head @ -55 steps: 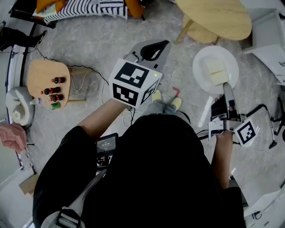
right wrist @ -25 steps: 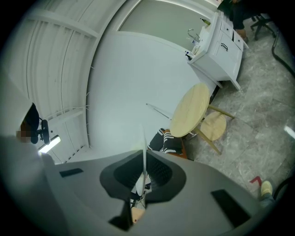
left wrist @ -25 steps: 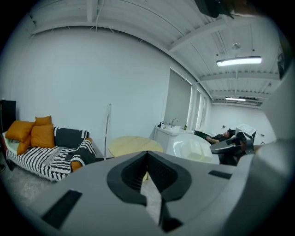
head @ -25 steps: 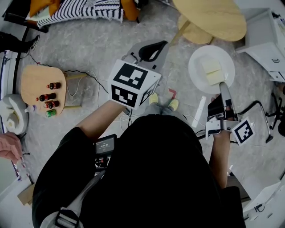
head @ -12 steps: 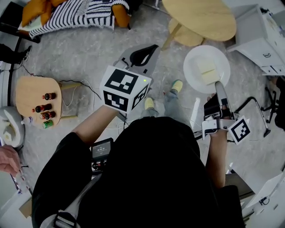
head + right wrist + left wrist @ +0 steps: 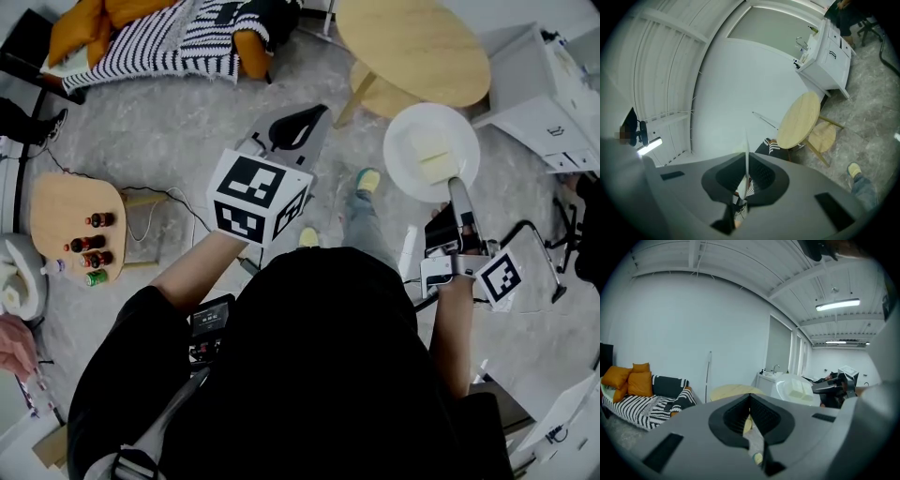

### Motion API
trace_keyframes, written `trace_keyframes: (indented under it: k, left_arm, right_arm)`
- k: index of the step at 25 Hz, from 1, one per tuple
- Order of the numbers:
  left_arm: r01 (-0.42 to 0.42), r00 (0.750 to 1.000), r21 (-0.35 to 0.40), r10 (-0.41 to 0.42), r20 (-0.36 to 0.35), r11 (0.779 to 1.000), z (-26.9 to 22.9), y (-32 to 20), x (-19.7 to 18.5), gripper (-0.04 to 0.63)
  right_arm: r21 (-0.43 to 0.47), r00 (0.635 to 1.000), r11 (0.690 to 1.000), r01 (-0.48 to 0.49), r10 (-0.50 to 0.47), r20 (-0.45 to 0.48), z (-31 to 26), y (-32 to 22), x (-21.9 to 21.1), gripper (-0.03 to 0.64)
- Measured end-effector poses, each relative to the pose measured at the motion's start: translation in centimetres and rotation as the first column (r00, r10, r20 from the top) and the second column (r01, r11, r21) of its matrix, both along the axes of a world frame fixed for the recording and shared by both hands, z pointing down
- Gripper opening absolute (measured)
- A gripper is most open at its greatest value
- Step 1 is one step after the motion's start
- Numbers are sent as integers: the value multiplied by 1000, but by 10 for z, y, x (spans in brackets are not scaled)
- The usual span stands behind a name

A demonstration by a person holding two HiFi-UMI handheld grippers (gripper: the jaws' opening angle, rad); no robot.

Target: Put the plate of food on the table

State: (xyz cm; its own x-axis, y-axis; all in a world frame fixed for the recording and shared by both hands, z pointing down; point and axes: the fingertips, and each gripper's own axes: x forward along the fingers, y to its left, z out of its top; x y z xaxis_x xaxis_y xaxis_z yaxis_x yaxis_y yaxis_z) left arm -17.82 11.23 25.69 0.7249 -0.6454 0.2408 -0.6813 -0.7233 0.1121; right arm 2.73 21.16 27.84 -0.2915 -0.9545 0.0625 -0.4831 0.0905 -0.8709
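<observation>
1. Two grippers are in my hands. The right gripper [image 6: 455, 185] is clamped on the near rim of the white plate [image 6: 405, 169]. In the right gripper view, that rim shows as a thin white line pinched between the pads.
2. The plate hangs in the air over the grey floor [image 6: 187, 103], just beside the near edge of the round wooden table [image 6: 412, 47]. It is not resting on the table.
3. Two pale yellow slabs of food [image 6: 427, 153] lie side by side around the plate's middle.
4. The left gripper [image 6: 317, 114] is off to the plate's left, well apart from it. Its jaws meet tip to tip with nothing between them.
5. At the far left of the head view, a small wooden side table [image 6: 56, 202] carries a cluster of small bottles [image 6: 87, 248].
</observation>
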Motion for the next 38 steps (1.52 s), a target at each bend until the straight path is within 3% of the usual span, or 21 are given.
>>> trace_keyframes:
  k: [8, 20, 38]
  left_arm:
    - [0, 999, -2, 0, 37, 1000, 6, -55, 31, 6]
    - [-29, 995, -54, 34, 89, 998, 22, -171, 115, 5]
    - [-4, 988, -106, 21, 155, 994, 26, -324, 226, 6]
  right_arm:
    - [-14, 999, 1000, -17, 18, 39, 16, -53, 36, 20]
    - [-73, 997, 997, -13, 18, 69, 37, -172, 111, 20]
    - [-139, 990, 989, 41, -21, 138, 56, -326, 212, 20]
